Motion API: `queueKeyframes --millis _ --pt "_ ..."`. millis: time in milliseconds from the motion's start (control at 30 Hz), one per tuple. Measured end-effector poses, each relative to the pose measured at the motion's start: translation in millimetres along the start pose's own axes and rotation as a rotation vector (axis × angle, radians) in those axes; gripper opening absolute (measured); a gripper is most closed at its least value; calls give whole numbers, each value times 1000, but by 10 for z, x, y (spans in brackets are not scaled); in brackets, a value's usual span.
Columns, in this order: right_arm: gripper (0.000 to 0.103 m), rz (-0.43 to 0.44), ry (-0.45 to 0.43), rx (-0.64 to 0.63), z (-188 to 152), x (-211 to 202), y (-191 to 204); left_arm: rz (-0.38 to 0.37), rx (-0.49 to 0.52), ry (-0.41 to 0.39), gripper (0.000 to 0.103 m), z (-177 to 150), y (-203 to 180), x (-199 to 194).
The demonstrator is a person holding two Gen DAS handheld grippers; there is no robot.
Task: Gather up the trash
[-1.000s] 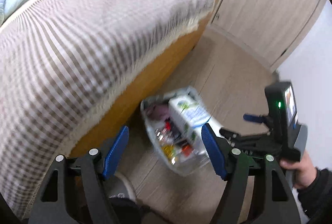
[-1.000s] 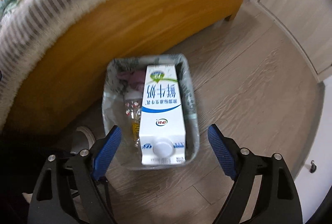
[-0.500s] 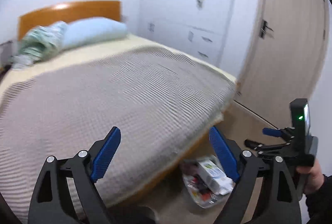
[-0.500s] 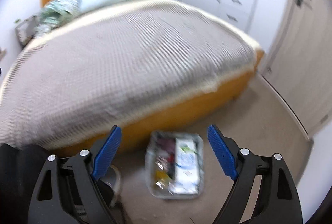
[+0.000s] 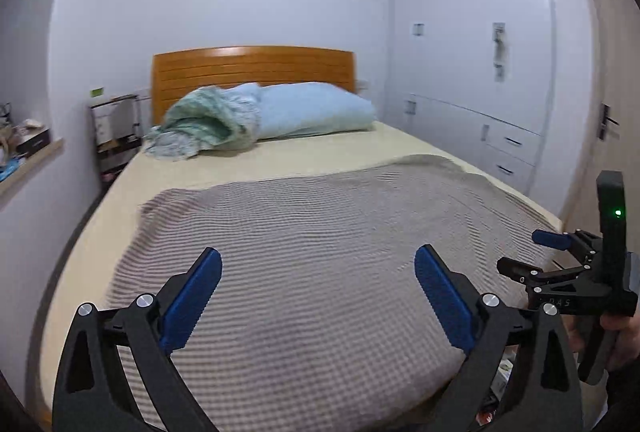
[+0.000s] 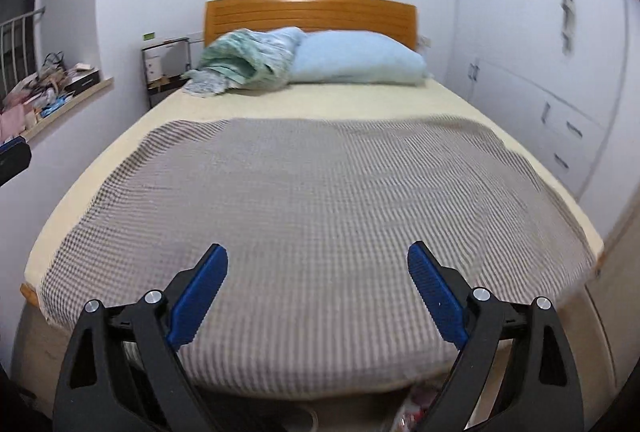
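My left gripper (image 5: 318, 296) is open and empty, held above the foot of the bed and pointing at the headboard. My right gripper (image 6: 318, 292) is open and empty too, also over the foot of the bed; it shows from the side in the left wrist view (image 5: 560, 260). The trash bin with its clear bag is almost hidden below the bed's foot: only a sliver shows at the bottom of the left wrist view (image 5: 494, 402) and of the right wrist view (image 6: 416, 410). The milk carton is not in view.
A wide bed with a grey checked blanket (image 5: 320, 252) (image 6: 312, 192) fills the middle. A blue pillow (image 5: 316, 110) and crumpled green bedding (image 5: 200, 124) lie by the wooden headboard (image 6: 310, 12). White wardrobes (image 5: 480, 52) stand right, a cluttered ledge (image 6: 52, 88) left.
Both grippers have lifted and tilted up from the trash bin on the floor to look across the bed. The bin and milk carton have dropped out of view. Both stayed open.
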State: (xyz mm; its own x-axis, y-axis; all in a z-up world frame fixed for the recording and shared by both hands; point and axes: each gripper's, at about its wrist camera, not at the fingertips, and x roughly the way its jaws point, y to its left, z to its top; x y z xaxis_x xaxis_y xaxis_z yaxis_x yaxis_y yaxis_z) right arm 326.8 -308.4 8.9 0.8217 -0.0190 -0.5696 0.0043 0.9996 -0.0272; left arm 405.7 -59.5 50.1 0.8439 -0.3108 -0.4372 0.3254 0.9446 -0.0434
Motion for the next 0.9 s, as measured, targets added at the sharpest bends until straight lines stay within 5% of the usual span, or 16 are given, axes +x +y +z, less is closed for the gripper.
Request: queueKeyframes --millis 167,500,733,900 --pt "87 9 9 -34 416 382 303 64 -32 0 94 309 439 272" --pt "87 30 -102 -66 959 899 554 154 -72 -121 94 798 990 812" --pt "87 43 -216 -34 1251 1351 675 216 -36 -152 95 984 1182 1266" --pt "87 104 -218 -26 1429 1556 806 234 -47 -172 95 1059 1318 1492"
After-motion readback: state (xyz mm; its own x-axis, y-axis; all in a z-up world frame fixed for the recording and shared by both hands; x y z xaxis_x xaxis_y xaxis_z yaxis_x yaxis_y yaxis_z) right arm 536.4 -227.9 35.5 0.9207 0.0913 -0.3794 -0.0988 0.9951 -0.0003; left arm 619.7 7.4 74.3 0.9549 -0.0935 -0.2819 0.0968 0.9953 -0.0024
